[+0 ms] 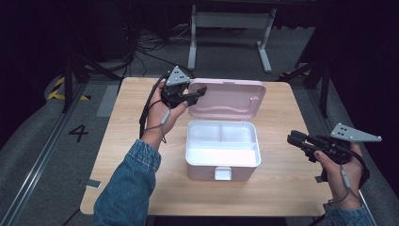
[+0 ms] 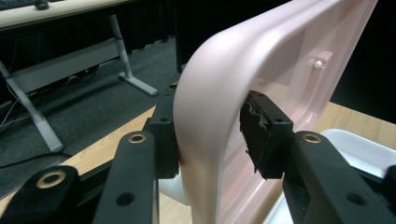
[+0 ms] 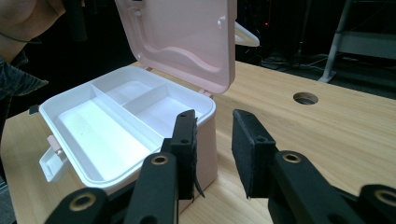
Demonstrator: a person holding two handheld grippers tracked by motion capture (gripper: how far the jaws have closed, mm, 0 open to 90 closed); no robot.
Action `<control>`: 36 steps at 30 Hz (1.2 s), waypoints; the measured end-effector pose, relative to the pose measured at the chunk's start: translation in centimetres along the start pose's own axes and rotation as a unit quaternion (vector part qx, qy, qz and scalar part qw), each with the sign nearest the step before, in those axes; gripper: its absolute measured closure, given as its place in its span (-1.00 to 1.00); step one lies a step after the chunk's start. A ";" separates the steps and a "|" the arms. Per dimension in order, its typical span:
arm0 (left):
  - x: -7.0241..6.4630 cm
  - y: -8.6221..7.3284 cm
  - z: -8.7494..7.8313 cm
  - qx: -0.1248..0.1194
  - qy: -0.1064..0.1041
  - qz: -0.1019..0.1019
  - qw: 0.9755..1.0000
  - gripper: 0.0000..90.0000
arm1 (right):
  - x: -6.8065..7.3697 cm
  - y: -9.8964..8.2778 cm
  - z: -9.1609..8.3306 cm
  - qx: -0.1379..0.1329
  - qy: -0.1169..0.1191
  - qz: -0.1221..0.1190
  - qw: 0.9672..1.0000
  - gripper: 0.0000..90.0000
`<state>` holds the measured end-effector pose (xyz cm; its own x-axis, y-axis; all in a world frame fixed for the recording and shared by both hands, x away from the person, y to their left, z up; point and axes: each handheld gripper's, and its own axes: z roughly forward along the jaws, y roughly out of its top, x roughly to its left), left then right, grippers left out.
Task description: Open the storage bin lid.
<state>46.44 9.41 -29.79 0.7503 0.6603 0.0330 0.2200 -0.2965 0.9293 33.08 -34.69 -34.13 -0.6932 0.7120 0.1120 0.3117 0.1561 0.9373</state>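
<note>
Jaws of left gripper (image 1: pixel 200 92) straddle pink lid (image 1: pixel 230 96), raised upright.

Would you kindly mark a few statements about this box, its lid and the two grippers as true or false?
1. The lid of the box stands open. True.
2. The left gripper has the lid's edge between its jaws. True; one pad touches the lid's outer face, the other stands a little off its inner face.
3. The white tray in the box is full of tools. False; its compartments are empty.
4. The right gripper is clamped on the box's wall. False; its jaws are open beside the box with nothing between them.
5. The box's front latch is pink. False; it is white.
</note>
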 end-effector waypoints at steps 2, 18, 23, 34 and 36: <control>0.0 0.0 0.1 0.000 0.001 -0.001 1.000 0.31 | -0.1 0.0 0.0 0.000 0.000 0.000 1.000 0.56; 1.7 0.1 2.8 0.020 0.019 -0.012 1.000 0.13 | -0.7 -0.5 0.3 0.007 -0.006 0.009 1.000 0.50; 2.0 0.2 3.5 0.034 0.025 -0.009 0.999 0.05 | -0.8 -0.7 0.6 0.012 -0.004 0.011 1.000 0.50; 3.4 -0.4 5.3 0.042 0.019 -0.036 0.998 -0.05 | -1.2 -1.0 0.6 0.014 -0.007 0.017 1.000 0.49; 3.5 -0.5 5.5 0.048 0.019 -0.042 0.998 -0.07 | -1.2 -1.1 0.6 0.015 -0.008 0.016 1.000 0.49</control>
<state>52.38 8.10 -32.18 0.7035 0.7101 -0.0281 0.3414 -0.3030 0.8897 33.95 -35.33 -35.50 -0.6722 0.7278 0.1359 0.3533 0.1541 0.9227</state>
